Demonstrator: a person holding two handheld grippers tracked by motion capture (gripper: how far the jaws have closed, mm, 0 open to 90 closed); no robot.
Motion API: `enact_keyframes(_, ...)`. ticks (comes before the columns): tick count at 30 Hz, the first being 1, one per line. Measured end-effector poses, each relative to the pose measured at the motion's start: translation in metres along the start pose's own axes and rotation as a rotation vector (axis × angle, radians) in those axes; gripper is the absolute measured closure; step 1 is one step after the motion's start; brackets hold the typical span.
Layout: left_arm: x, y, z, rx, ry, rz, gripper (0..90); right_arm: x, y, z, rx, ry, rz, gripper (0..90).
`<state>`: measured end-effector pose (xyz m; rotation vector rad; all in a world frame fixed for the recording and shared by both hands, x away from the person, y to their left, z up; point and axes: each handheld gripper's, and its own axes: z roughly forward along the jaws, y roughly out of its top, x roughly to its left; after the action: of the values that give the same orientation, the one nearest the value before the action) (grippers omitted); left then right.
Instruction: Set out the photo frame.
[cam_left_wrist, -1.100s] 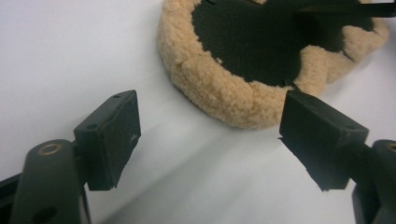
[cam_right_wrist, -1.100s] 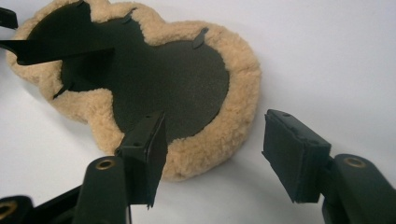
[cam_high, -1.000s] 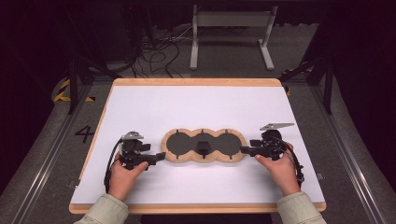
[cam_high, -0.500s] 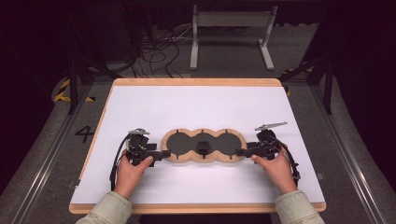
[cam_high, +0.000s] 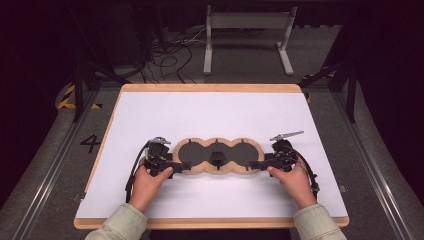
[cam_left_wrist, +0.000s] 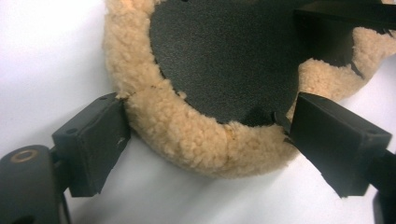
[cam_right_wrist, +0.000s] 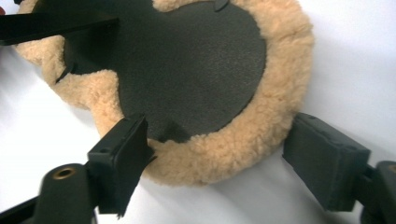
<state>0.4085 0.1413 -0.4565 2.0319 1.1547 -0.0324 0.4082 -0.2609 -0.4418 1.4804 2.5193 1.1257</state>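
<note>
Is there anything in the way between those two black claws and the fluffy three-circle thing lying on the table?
Nothing visible. The left gripper has its jaws either side of one end of the fleece-edged pad; the right gripper straddles the other end, its jaws having just been opening. Only bare white table lies around it.

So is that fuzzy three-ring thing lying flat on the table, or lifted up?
Flat. The fleece-edged pad rests on the white table with its dark side up and no gap showing under its rim in either gripper view.

Bright, evenly lit table (dark surroundings), soft close-up focus.
</note>
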Motion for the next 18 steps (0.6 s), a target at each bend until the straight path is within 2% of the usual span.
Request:
enact_keyframes(3,0.0008,0.0003,-0.0003,-0.004,-0.015,-0.025,12.1,0.0010,0.0003,0.0011,0.006,0.011,-0.006,17.7)
enact_keyframes(5,0.0041,0.0011,-0.0014,-0.006,-0.035,-0.048,12.7,-0.0013,0.0000,0.0000,0.005,0.027,0.012,18.3)
enact_keyframes(8,0.0048,0.0001,-0.0021,-0.006,-0.031,-0.030,15.5,-0.0014,-0.0009,-0.0014,0.014,0.031,0.014,18.3)
enact_keyframes(12,0.0029,-0.0005,-0.0024,-0.001,-0.017,-0.018,16.6,0.0043,-0.0019,-0.0016,0.032,0.003,0.005,17.7)
enact_keyframes(15,0.0003,-0.0004,-0.0018,0.000,-0.005,-0.027,16.6,0.0056,-0.0018,-0.0023,0.044,0.003,0.011,20.1)
enact_keyframes(18,0.0021,0.0000,-0.0026,0.000,-0.021,-0.046,16.6,0.0017,-0.0028,-0.0046,0.030,0.012,0.041,26.6)
